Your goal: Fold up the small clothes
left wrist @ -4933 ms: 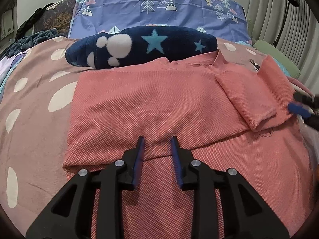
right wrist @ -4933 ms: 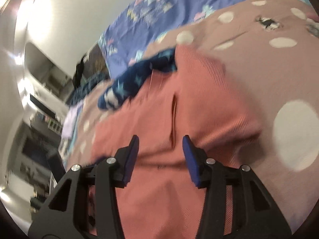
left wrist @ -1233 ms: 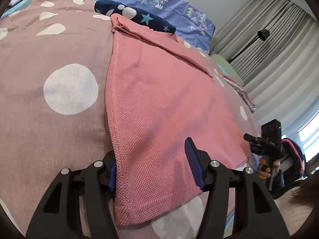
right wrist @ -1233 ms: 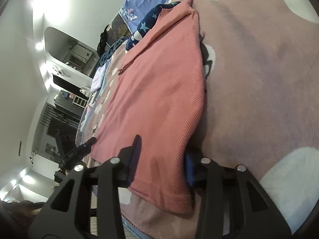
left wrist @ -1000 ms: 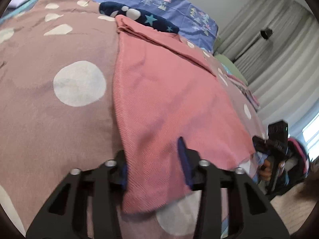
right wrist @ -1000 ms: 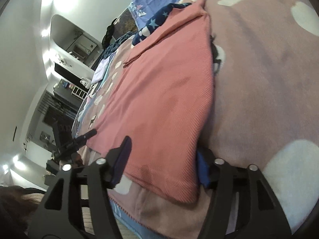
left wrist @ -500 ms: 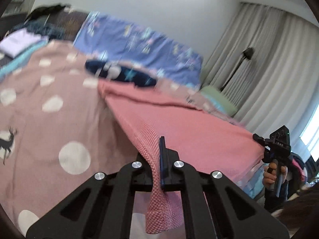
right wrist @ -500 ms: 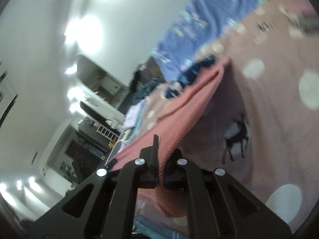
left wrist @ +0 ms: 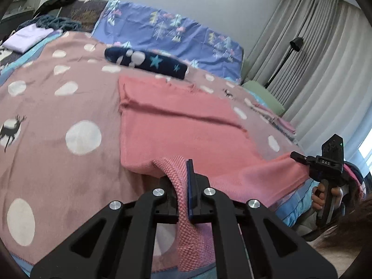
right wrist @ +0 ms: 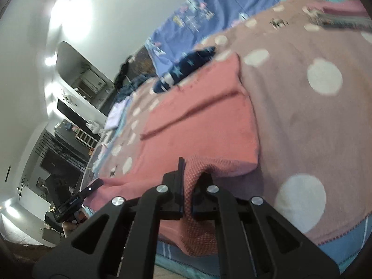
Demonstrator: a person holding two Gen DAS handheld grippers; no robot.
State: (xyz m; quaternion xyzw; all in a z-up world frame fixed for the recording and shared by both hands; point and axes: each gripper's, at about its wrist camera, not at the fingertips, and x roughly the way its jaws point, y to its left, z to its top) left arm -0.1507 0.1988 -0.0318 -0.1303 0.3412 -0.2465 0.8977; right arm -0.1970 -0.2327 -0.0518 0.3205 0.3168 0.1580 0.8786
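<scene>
In the left wrist view, a pink sweater point(left wrist: 186, 125) is lying across the middle of a dotted blanket point(left wrist: 58, 107), with a navy star pillow point(left wrist: 148, 62) above it and curtains point(left wrist: 313, 53) filling the upper right. The left tongs point(left wrist: 183, 181) are pinching the sweater's near hem at lower centre.

In the right wrist view, the sweater point(right wrist: 204, 125) is spreading through the centre. The right tongs point(right wrist: 191, 181) are clamping its hem at the bottom, while the left tongs point(right wrist: 93, 186) are gripping the far corner at lower left.
</scene>
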